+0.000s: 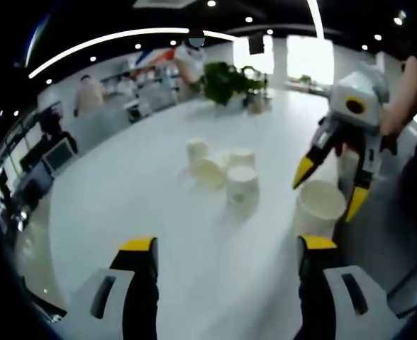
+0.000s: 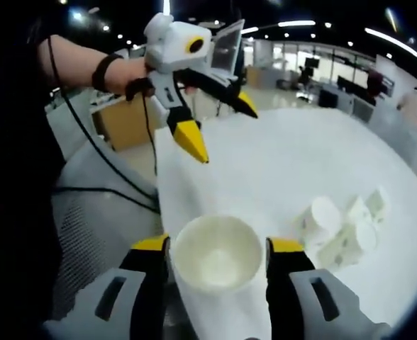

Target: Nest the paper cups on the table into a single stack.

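Observation:
A white paper cup stands mouth up near the table's edge, and my right gripper is shut on it, one jaw pressed to each side. In the left gripper view the same cup sits between the right gripper's yellow tips. Several more white paper cups lie and stand in a loose cluster at mid-table, also visible as the cluster of cups on the right. My left gripper is open and holds nothing, short of the cluster. From the right gripper view, the left gripper hovers above the table's edge.
The long white table runs away from me, with a potted plant at its far end. A mesh chair stands beside the table's edge. A person's arm holds the left gripper. People and desks fill the background.

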`<state>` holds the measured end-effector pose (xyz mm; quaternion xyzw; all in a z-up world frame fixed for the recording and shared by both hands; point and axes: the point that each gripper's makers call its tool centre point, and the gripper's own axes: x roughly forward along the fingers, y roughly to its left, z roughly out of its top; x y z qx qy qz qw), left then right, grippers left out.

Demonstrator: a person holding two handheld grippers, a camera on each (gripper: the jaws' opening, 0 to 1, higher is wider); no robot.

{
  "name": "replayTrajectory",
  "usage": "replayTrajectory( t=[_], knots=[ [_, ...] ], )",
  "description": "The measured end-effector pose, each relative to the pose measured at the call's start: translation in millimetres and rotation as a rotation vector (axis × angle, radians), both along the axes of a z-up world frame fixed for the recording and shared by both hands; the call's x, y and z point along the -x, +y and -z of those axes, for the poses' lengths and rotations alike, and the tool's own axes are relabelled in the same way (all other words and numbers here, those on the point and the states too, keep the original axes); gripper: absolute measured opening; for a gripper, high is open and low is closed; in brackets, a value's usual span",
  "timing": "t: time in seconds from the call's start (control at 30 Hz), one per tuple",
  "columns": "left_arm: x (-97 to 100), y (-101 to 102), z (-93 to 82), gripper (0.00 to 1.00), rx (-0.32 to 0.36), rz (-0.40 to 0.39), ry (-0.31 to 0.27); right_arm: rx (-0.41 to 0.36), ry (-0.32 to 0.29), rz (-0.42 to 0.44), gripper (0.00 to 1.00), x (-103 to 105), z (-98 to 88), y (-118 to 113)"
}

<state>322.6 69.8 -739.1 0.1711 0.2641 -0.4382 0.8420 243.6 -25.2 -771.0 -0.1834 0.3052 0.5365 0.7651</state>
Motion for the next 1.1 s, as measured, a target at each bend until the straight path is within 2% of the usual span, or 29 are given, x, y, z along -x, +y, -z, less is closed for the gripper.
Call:
replayTrajectory(
  t=[0.2, 0.47, 0.83, 1.1],
  knots=[
    [-0.3, 1.5, 0.5, 0.79, 0.004, -0.007, 0.000, -0.010, 0.002, 0.013, 0.69, 1.1, 0.7, 0.7],
    [0.0, 2.2, 0.4, 0.79, 0.011, -0.014, 0.003, -0.044, -0.004, 0.024, 0.73, 2.4, -5.5, 1.7],
    [-0.3, 2.4, 0.8, 0.79, 0.013, -0.012, 0.005, -0.157, 0.003, 0.130, 0.73, -12.0, -32.7, -6.1],
    [-0.2, 2.6, 0.0, 0.79, 0.018, -0.016, 0.004, -0.213, -0.045, 0.194, 0.75, -27.7, -58.9, -22.2]
  ],
)
